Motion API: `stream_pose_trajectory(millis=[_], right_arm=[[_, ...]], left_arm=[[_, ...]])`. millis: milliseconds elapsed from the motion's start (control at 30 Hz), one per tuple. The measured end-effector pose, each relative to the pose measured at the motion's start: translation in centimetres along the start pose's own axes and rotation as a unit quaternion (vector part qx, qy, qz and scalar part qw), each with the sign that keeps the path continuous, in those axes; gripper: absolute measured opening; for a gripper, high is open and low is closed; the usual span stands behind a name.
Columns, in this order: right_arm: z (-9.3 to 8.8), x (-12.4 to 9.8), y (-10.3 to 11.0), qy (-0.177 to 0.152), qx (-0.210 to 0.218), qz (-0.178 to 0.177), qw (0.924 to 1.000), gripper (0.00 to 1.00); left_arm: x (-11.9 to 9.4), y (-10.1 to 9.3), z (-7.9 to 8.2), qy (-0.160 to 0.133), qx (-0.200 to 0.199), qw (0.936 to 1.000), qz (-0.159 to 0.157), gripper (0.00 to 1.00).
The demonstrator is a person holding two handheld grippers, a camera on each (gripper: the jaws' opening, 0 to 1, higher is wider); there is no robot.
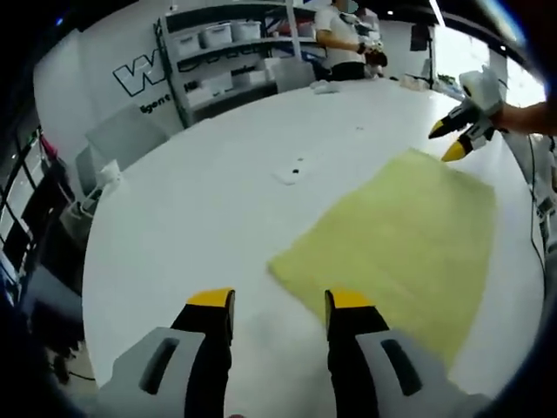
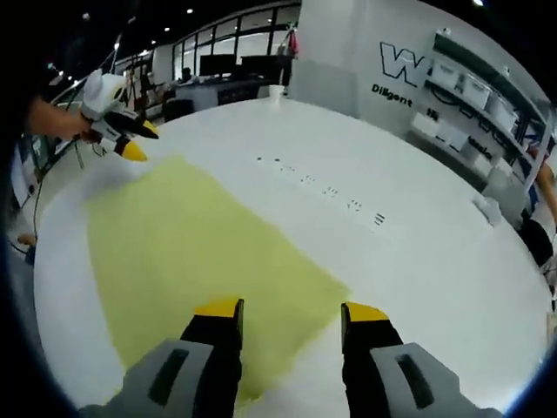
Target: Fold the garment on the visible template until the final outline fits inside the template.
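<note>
**Both grippers parted above one yellow garment on the white table**

Yellow-tipped jaws of the left gripper (image 1: 278,305) rise nearest the lens in the left gripper view, parted with nothing between them, just short of the garment's near corner. One yellow garment (image 1: 396,239) lies flat on the white table (image 1: 200,200), spread as a rough rectangle. At the garment's far edge the right gripper (image 1: 454,139) hovers in a person's hand, its two tips apart and holding nothing.

From the right gripper view, the right gripper (image 2: 291,312) shows its own jaws parted over the near corner of the garment (image 2: 191,252); whether they touch the cloth I cannot tell. The left gripper (image 2: 137,139) sits at the garment's far corner, also released.

Beyond the garment, the table (image 2: 418,226) carries a row of small dark marks (image 2: 326,187), and one white cup (image 2: 277,91) stands at its far edge. One small flat white piece (image 1: 291,174) lies near the garment. One shelving unit (image 1: 231,52) with white bins stands behind the table, and one person (image 1: 344,39) stands beside it.
</note>
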State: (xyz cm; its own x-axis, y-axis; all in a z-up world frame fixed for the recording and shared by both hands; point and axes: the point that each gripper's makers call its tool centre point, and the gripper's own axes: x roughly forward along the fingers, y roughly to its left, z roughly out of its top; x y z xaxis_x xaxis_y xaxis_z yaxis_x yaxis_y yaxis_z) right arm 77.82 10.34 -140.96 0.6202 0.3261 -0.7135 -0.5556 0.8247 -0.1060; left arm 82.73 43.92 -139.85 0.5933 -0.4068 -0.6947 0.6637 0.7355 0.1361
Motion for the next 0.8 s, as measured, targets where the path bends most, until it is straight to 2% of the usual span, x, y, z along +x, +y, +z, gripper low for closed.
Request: stream_pose_trajectory(millis=[167, 400, 567, 800], right_arm=[[-1.0, 0.0, 1.1, 0.010, -0.018, 0.007, 0.9998, 0.45], [-1.6, -0.4, 2.6, 0.009, -0.007, 0.022, 0.9997, 0.47], [-1.7, -1.0, 3.2, 0.000, 0.017, 0.028, 0.9995, 0.48], [-2.0, -1.9, 3.4, -0.002, 0.026, 0.030, 0.9992, 0.50]], left_arm=[[-0.7, -1.3, -0.7, 0.002, 0.003, 1.0000, -0.007, 0.47], [-0.6, -2.9, -0.7, 0.000, 0.006, 0.9998, -0.019, 0.48], [-1.0, -4.2, -0.2, -0.013, -0.019, 0.9994, -0.026, 0.50], [-2.0, -5.4, -1.0, -0.012, -0.015, 0.9993, -0.033, 0.50]])
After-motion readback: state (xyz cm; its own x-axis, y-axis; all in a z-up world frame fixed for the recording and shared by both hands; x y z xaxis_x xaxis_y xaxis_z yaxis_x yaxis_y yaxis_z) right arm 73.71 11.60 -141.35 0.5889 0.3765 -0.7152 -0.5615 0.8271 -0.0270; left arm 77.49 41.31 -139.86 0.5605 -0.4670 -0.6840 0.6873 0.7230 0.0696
